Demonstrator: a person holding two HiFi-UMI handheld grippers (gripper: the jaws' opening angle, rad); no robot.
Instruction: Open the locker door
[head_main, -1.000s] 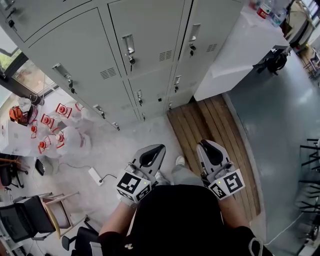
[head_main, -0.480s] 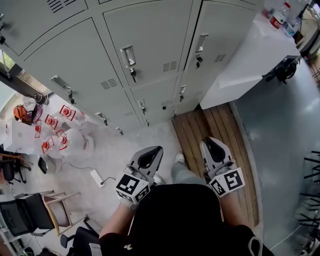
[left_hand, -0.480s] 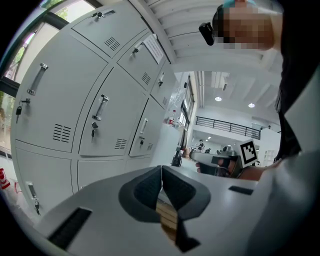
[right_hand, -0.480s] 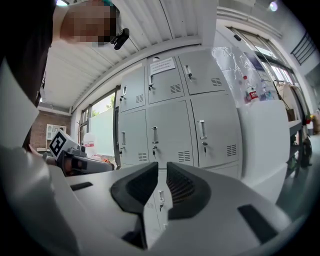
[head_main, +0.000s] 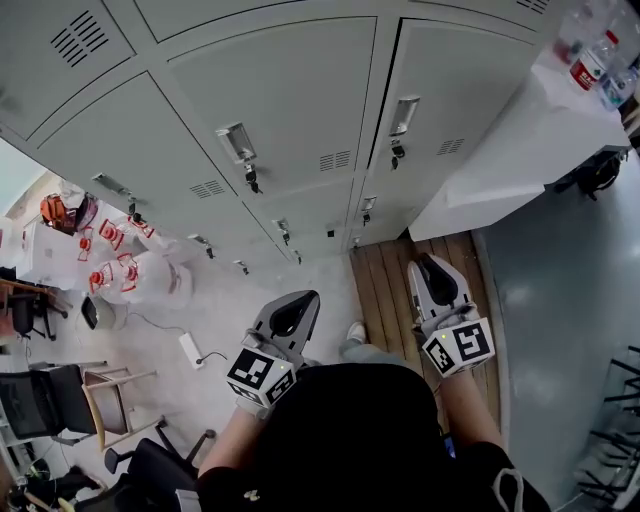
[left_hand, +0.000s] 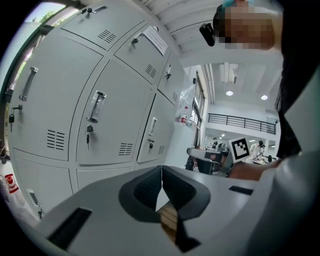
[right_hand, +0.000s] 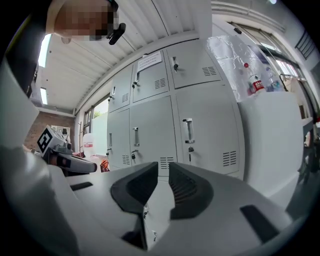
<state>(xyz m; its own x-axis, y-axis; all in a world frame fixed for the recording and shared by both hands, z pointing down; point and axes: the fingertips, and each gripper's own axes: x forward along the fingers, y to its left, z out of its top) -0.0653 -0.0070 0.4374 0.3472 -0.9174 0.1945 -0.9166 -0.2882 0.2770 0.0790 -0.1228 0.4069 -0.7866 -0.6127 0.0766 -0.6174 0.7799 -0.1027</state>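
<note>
A bank of grey lockers (head_main: 300, 110) fills the top of the head view, every door closed. The middle door carries a metal handle (head_main: 236, 143) with a key lock below it. The door to its right has its own handle (head_main: 404, 115). My left gripper (head_main: 303, 300) is held low near my body, shut and empty, well short of the lockers. My right gripper (head_main: 425, 262) is beside it, also shut with nothing between its jaws. In the left gripper view the pads (left_hand: 161, 172) meet, with a locker handle (left_hand: 96, 106) far ahead. The right gripper (right_hand: 164, 172) points at another handle (right_hand: 188, 130).
A white counter (head_main: 520, 150) with bottles (head_main: 583, 70) stands right of the lockers. A wooden platform (head_main: 395, 290) lies on the floor below them. Water jugs with red labels (head_main: 120, 270) sit at the left, with a power strip (head_main: 190, 350) and chairs (head_main: 50, 400) nearby.
The head view has tilted up and the lockers now look larger and closer. Both grippers stay shut, in about the same place in front of my body.
</note>
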